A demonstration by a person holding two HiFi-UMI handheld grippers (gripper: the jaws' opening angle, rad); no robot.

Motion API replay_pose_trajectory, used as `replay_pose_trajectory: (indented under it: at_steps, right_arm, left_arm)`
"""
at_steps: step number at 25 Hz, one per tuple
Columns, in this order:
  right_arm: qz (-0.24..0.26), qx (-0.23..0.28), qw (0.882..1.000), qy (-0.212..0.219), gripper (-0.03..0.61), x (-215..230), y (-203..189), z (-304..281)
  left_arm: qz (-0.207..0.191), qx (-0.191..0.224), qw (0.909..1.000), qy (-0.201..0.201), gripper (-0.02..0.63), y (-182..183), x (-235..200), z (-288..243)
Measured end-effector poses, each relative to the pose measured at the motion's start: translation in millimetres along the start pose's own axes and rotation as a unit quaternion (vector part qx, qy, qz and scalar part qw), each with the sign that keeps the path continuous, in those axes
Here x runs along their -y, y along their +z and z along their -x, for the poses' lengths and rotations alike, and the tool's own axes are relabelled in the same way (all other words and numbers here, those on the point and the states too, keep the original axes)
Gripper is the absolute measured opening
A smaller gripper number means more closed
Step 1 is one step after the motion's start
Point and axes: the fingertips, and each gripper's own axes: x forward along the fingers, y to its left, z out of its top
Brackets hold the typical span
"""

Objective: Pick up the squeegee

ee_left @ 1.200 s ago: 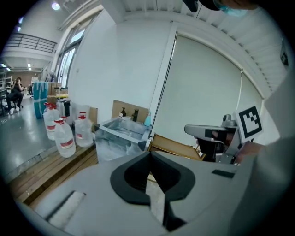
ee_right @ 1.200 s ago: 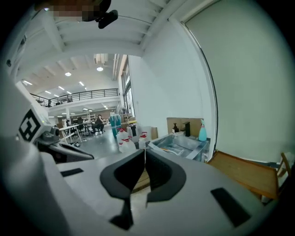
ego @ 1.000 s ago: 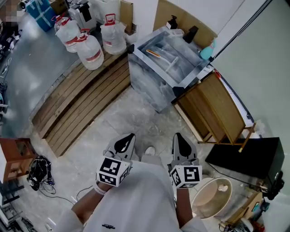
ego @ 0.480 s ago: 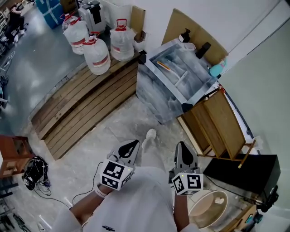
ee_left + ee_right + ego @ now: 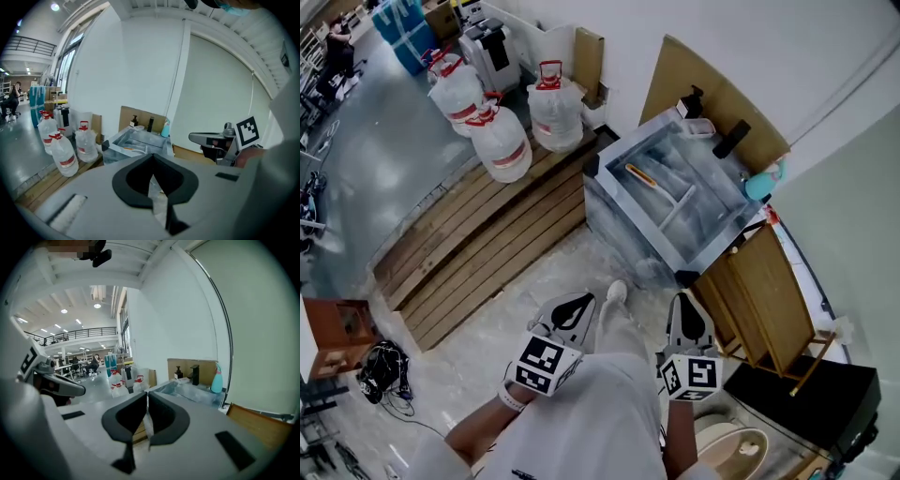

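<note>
Squeegee [image 5: 675,206] lay in the sink [image 5: 623,230], well ahead; left gripper [image 5: 581,300] and right gripper [image 5: 683,302], the 2 tongs, were closed and empty, presumably since it lay beyond reach.

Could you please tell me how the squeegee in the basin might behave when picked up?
The squeegee looks thin and pale, probably plastic: likely light and stiff. It lies flat in the glossy basin, so it may slide when nudged.

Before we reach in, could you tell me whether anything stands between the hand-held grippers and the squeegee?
Only the near wall of the basin does: the squeegee lies inside, so the shut, empty left hand-held gripper and right hand-held gripper must come over the rim.
</note>
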Motion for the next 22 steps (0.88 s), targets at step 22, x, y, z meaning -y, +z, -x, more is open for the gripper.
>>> replay_pose_trajectory:
  at_steps: [22]
  right_arm:
    - [0.016, 0.013, 0.998, 0.064, 0.008, 131, 75, -172]
  left_arm:
    - [0.003, -0.008, 0.9996, 0.026, 0.005, 121, -21, -205]
